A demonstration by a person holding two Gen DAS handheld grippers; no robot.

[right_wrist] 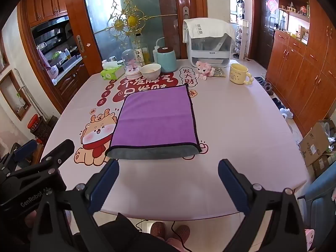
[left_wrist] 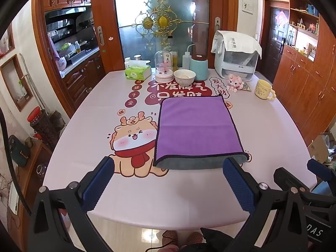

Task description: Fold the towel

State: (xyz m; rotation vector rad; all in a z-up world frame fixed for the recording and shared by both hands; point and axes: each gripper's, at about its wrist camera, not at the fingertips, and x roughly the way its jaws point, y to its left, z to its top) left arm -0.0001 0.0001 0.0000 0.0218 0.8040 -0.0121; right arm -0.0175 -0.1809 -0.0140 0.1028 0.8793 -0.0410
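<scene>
A purple towel (left_wrist: 195, 126) with a dark hem lies folded flat on the pink table (left_wrist: 262, 138); its grey underside shows along the near edge. It also shows in the right wrist view (right_wrist: 155, 119). My left gripper (left_wrist: 168, 168) is open and empty, held just short of the towel's near edge. My right gripper (right_wrist: 168, 168) is open and empty, also a little short of the near edge. The left gripper's body (right_wrist: 37, 168) shows at the left of the right wrist view. The right gripper's body (left_wrist: 302, 189) shows at the right of the left wrist view.
At the table's far side stand a tissue box (left_wrist: 137, 73), a glass dome (left_wrist: 164, 67), a white bowl (left_wrist: 184, 76), a teal canister (left_wrist: 198, 64), a white appliance (left_wrist: 235, 54), a pink doll (left_wrist: 235, 82) and a yellow mug (left_wrist: 263, 89). Cabinets line the right wall. Cardboard boxes (right_wrist: 317, 142) sit on the floor.
</scene>
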